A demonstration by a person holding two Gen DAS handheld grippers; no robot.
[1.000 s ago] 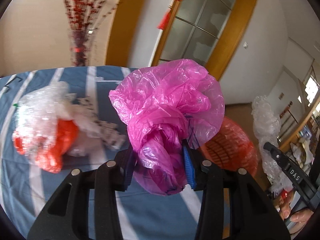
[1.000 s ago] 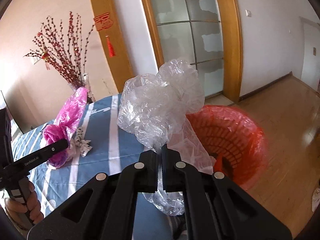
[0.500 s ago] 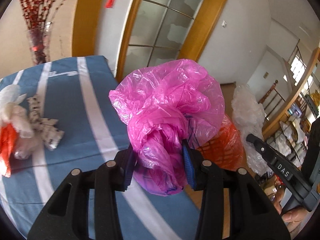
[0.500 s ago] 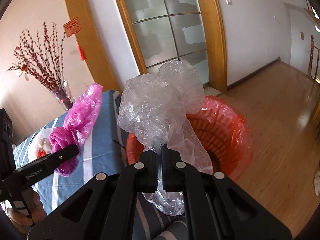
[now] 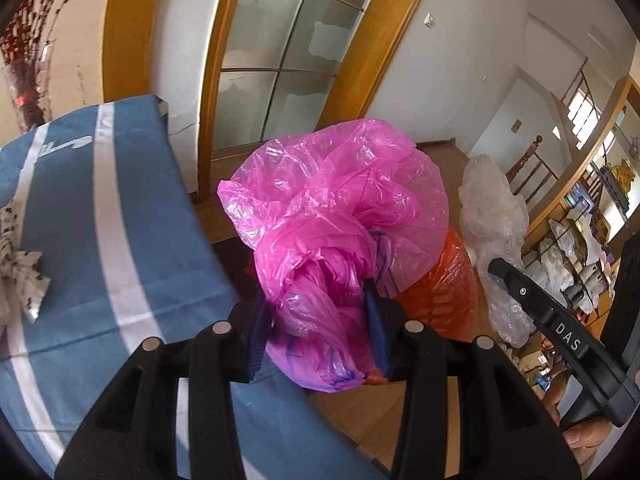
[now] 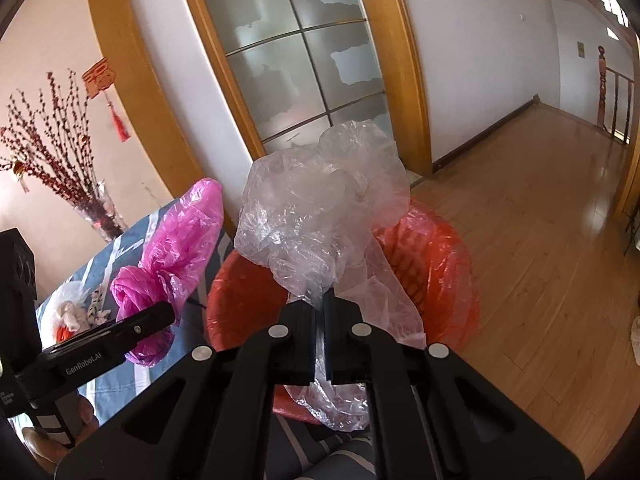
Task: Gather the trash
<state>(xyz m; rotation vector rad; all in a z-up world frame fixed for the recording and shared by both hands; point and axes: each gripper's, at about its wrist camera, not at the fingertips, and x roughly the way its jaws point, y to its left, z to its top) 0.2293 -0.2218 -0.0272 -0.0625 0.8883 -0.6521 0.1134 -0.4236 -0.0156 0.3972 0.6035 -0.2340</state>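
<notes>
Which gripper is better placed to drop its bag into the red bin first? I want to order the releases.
Probably the right. The right gripper holds the clear bag directly in front of the red bin opening, while the left gripper holds the pink bag nearer the table.

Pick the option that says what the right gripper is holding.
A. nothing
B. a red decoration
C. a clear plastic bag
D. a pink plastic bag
C: the right gripper is shut on the crumpled clear plastic bag, over the red basket; the pink bag is in the left gripper.
</notes>
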